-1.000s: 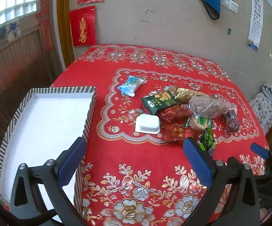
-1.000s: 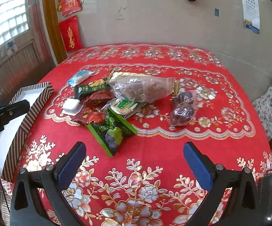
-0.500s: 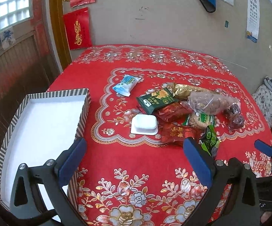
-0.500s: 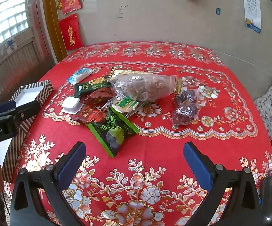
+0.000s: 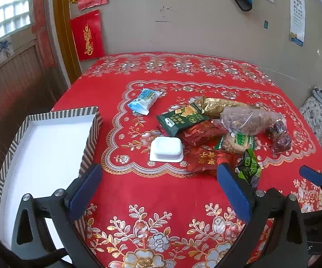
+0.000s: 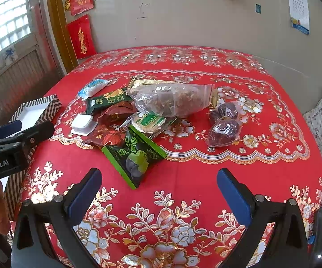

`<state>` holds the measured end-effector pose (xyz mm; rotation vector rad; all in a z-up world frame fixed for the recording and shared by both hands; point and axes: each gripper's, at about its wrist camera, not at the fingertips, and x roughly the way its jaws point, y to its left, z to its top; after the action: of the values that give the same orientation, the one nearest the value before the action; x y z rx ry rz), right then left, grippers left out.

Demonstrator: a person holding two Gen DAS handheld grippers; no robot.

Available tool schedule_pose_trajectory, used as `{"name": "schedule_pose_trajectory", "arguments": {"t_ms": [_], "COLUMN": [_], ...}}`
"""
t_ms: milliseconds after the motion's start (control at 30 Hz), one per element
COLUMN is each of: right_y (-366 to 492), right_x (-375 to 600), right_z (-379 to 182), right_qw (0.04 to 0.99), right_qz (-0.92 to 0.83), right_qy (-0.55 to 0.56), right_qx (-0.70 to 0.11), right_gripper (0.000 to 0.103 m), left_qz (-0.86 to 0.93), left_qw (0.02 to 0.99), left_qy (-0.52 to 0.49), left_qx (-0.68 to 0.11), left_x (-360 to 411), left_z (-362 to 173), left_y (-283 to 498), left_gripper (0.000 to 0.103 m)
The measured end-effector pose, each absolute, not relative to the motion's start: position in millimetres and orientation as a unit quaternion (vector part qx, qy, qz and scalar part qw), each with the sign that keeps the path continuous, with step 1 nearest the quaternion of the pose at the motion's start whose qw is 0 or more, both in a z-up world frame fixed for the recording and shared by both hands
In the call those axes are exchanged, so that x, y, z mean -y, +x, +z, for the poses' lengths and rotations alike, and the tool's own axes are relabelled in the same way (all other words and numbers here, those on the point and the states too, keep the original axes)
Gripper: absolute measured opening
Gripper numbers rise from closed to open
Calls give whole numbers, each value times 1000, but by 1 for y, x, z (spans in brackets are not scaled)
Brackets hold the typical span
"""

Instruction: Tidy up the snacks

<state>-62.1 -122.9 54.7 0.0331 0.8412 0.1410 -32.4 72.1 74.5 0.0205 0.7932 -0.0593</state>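
Both claws hang spread and empty above the red tablecloth (image 5: 156,192): our left gripper (image 5: 158,187) low in its frame, our right gripper (image 6: 158,187) likewise. The snacks lie heaped mid-frame; the striped box (image 5: 89,134) sits empty at left. We judge the green plum packet (image 6: 134,156) light, crinkly and slippery, best pinched at its flat sealed edge; the white jelly cup (image 5: 166,148) is stiffer

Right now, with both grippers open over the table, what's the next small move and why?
Probably ease the right gripper forward and down onto the green-edged packet. It lies nearest, at the pile's front edge, partly over another packet, with nothing on top. The striped box holds no snacks yet and both grippers are empty.
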Motion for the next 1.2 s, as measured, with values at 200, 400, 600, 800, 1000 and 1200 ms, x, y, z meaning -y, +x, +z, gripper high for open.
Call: {"name": "schedule_pose_trajectory", "arguments": {"t_ms": [200,400,600,800,1000,1200], "right_y": [-60,-60,-60,-59,-58,-57], "right_x": [126,126,124,124,123,123], "right_z": [53,53,54,54,53,53], "right_qw": [909,910,910,910,909,910], "right_qz": [66,66,66,68,68,67], "right_qy": [22,28,25,28,29,33], "right_qx": [-410,-409,-408,-409,-410,-408], "right_gripper": [103,103,103,103,103,103], "left_qz": [-29,-28,-29,-26,-24,-24], "left_qw": [917,917,917,917,917,917], "left_qy": [7,6,6,6,9,9], "left_qx": [-398,-398,-399,-398,-397,-399], "left_x": [-72,-72,-72,-72,-73,-73], "left_z": [67,65,63,62,61,60], "left_y": [-26,-24,-24,-23,-23,-22], "left_gripper": [102,102,102,102,102,102]}}
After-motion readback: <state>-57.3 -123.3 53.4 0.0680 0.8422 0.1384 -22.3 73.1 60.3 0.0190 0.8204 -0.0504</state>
